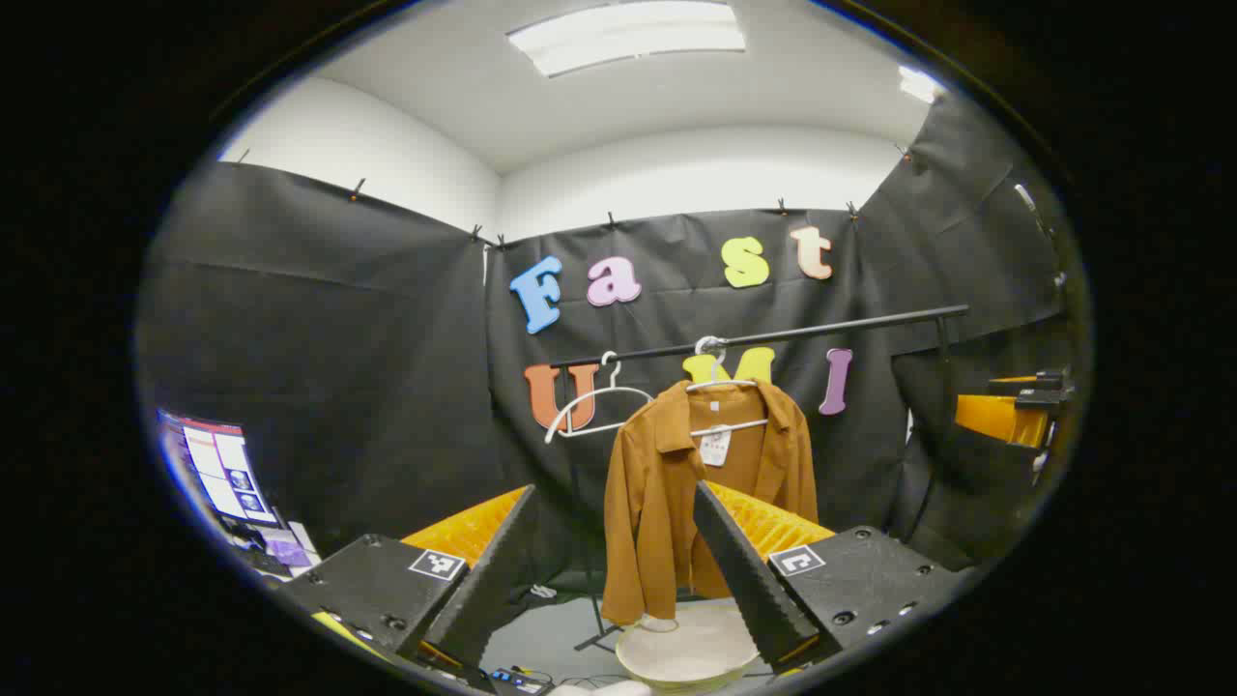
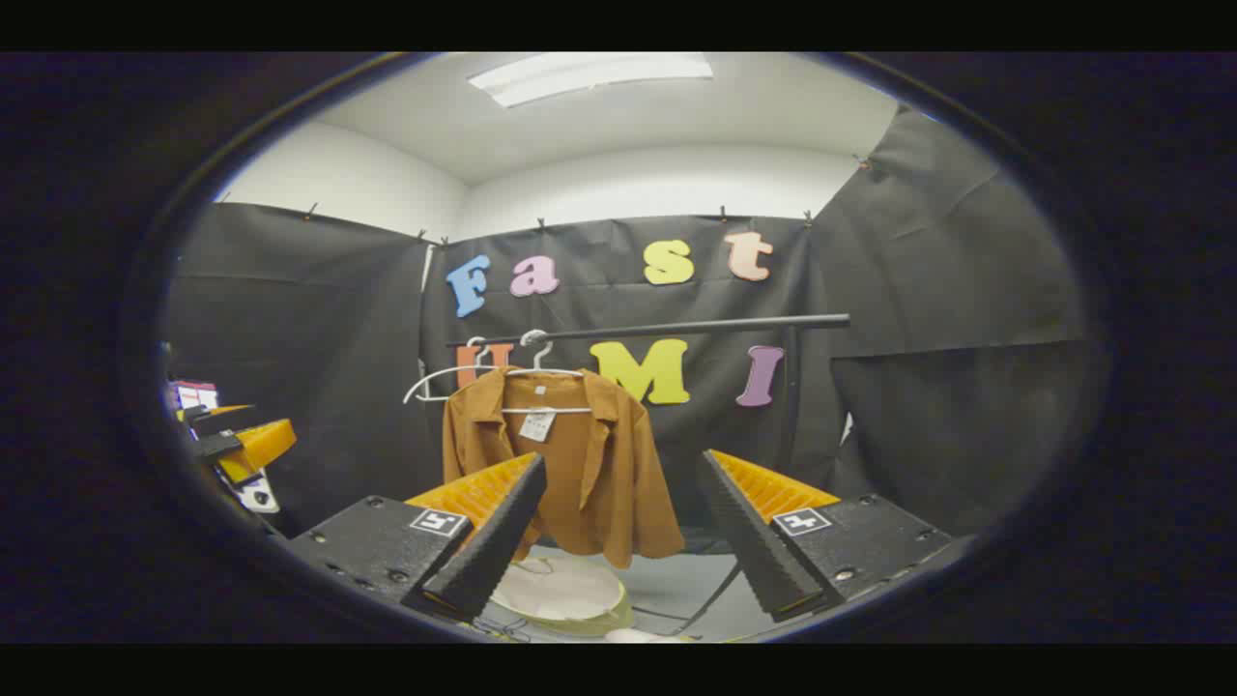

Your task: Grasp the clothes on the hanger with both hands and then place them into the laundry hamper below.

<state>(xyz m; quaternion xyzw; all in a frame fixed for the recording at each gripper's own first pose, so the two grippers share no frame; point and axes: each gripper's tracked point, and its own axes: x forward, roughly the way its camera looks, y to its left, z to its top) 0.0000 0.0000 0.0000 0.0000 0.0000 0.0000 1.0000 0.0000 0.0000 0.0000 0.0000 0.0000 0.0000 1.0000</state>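
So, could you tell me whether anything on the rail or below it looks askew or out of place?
Only small things. The empty hanger beside the shirt hangs tilted on the rail, one arm lower than the other. The shirt hangs open with its tag showing. The hamper stands below it, nothing spilled or damaged.

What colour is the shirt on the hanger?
Plain rust brown; the shirt shows best in the left gripper view.
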